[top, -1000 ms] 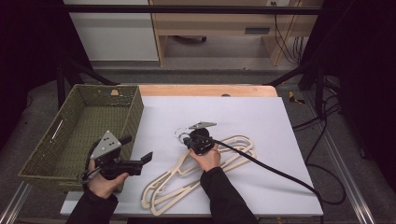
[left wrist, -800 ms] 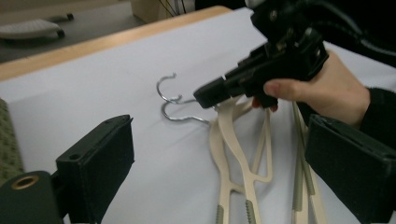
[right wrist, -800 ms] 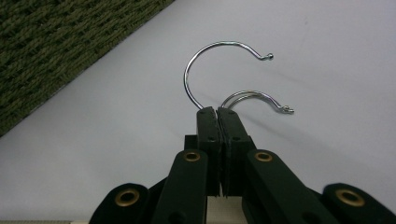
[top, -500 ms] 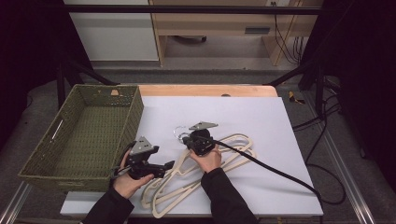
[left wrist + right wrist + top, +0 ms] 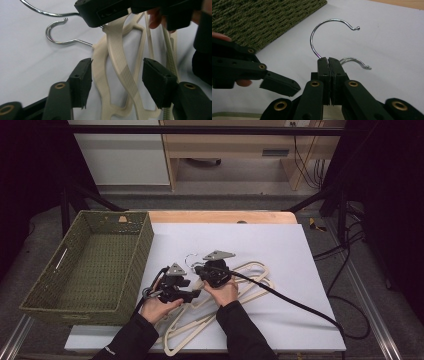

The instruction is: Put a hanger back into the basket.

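Hangers [image 5: 235, 292] unmarked, green basket [image 5: 95, 265] unlabelled, no legible writing

Bright tabletop, dark surroundings, soft close-ups

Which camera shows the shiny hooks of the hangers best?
The right gripper view: both metal hooks stand sharp against the white table, one clamped in the right gripper. The left gripper view shows them partly cut off at the top; in the high view they are tiny.

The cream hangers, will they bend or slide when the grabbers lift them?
The cream hangers look like thin moulded plastic, so probably light and fairly stiff. Two lie overlapped, so one may drag the other. The right gripper pinches a smooth metal hook, which might twist.
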A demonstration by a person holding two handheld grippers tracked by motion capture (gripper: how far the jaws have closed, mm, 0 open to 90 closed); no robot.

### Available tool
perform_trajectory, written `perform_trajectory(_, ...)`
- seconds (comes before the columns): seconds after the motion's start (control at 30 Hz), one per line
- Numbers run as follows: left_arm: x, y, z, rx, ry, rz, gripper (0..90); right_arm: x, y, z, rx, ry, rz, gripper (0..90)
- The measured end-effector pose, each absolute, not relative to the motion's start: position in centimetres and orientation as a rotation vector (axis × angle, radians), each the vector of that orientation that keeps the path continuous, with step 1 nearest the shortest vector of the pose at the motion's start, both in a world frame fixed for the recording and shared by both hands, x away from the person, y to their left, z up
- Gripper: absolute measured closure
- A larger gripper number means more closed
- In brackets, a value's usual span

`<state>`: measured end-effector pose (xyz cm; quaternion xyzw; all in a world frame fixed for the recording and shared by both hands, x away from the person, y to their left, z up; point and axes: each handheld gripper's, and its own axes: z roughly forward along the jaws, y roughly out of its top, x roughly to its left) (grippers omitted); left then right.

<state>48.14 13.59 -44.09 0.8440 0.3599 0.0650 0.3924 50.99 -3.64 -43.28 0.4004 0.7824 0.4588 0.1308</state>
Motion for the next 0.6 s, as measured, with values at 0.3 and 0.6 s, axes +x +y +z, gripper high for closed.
perform_trajectory(0.3,48.9,13.1,-44.4,2.148,0.938,0.046,70.5,50.6,-3.7,-42.9,1.136,2.274,1.351,89.2)
perform_trajectory(0.6,48.5,13.2,-43.8,2.101,0.985,-0.005,76.1,49.9,-4.2,-42.1,1.079,2.269,1.349,88.2)
